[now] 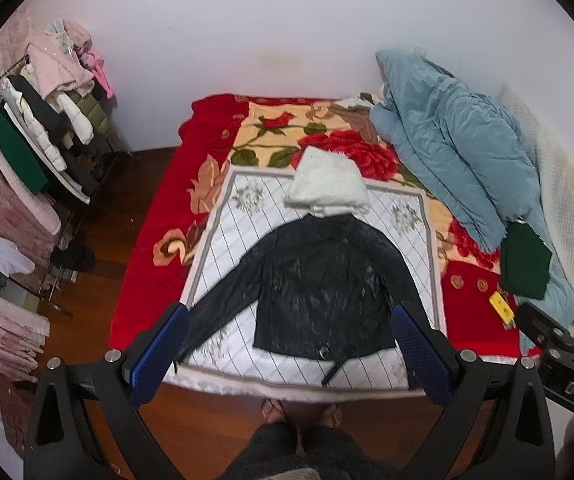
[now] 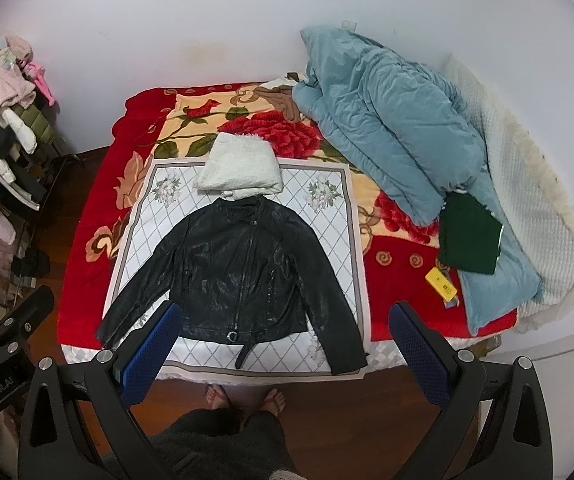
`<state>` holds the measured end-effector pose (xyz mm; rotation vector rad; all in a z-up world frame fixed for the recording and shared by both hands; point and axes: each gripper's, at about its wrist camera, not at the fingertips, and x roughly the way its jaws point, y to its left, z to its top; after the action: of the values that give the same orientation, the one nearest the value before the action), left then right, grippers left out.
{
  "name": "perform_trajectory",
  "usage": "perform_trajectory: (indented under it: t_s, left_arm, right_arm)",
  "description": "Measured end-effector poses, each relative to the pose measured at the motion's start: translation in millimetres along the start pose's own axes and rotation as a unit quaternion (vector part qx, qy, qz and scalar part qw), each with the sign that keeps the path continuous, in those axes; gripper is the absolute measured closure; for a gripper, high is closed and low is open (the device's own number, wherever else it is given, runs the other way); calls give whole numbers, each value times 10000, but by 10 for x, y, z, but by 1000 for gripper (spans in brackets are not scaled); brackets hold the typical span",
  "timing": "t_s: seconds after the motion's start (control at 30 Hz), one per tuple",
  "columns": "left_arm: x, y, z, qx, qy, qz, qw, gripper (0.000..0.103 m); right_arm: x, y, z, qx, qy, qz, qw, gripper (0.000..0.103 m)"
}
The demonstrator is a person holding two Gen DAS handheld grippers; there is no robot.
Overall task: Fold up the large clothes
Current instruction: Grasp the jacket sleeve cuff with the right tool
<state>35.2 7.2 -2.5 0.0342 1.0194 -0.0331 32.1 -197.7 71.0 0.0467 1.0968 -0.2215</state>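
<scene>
The black jacket [image 2: 239, 272] lies flat and face up on the white quilted mat [image 2: 327, 240], ahead of and below both claws, collar pointing away and hem toward the person. Its 2 sleeves are spread out to either side, and a loose belt strap trails off the hem, so no fold has been made on it yet. The left claw [image 1: 291, 344] hangs above the near edge of the bed with its 2 blue pads spread wide, gripping nothing; the right claw [image 2: 283, 344] is likewise wide apart and empty, with the jacket's hem showing between its pads. Just beyond the collar sits a white fluffy garment [image 2: 239, 172], apparently folded already, which suggests 1 piece is done. Far right of the claws, a dark green garment [image 2: 469, 240] rests against the blue duvet [image 2: 387, 128]. I judge the jacket's sleeves, then body, remain to be folded.
</scene>
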Motion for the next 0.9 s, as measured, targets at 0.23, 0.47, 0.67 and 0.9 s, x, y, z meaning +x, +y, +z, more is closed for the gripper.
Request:
perform_trajectory:
  t_s: [0.23, 0.47, 0.67, 0.9]
  left_arm:
    - [1126, -18, 23, 351, -288, 627, 9970, 0]
    - [2902, -261, -311, 529, 387, 1109, 9917, 0]
    - [4216, -540, -806, 462, 997, 1331, 9850, 0]
    - [5196, -936, -1254, 678, 1650, 1529, 9720, 0]
  right_arm:
    - [1210, -431, -65, 559, 465, -21, 9973, 0]
    - [3489, -1522, -595, 1319, 1534, -546, 9778, 1]
    - [5540, -2166, -1169, 1376, 2393, -186, 9610, 14]
    - [6971, -2407, -1640, 1278, 3158, 386, 9394, 24]
